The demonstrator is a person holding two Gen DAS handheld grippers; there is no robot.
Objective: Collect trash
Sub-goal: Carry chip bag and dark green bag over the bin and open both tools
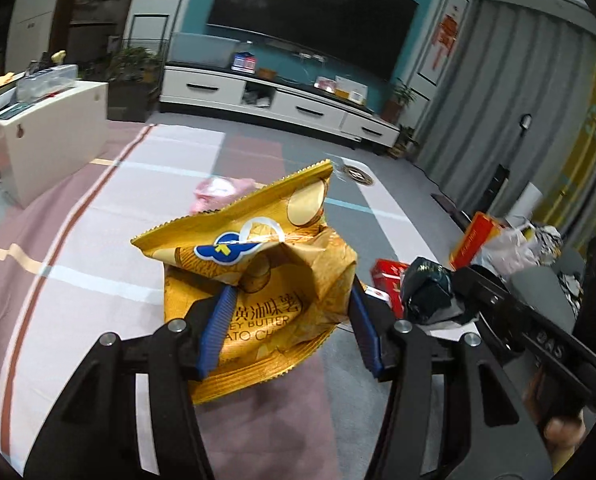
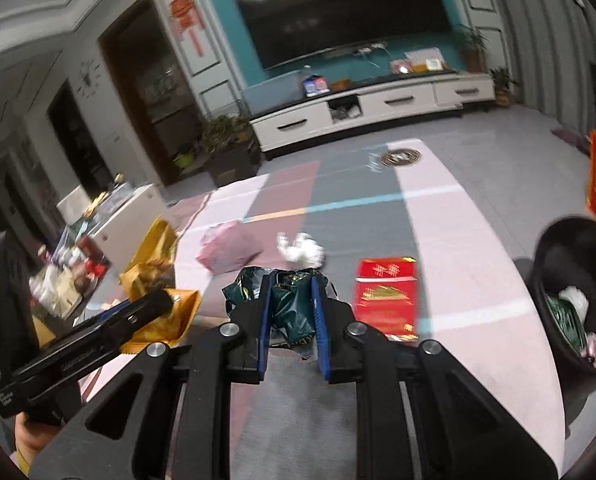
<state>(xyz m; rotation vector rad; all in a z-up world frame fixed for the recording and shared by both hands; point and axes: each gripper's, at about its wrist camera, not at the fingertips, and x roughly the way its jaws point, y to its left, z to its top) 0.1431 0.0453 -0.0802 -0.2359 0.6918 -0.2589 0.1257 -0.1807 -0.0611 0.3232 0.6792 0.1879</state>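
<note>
1. One yellow potato chip bag point(image 1: 258, 272)
2. One crumpled dark green wrapper point(image 2: 290, 304)
3. One pink bag point(image 2: 228, 250)
4. One white tissue wad point(image 2: 302, 250)
5. One red packet point(image 2: 384, 296)
6. One black trash bin point(image 2: 574, 300)

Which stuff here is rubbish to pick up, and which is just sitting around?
For the job:
- yellow chip bag, held in the left hand-held gripper
- dark green wrapper, held in the right hand-held gripper
- red packet
- pink bag
- white tissue
- black bin

Just sitting around:
- television
- white cabinet
- potted plant
</note>
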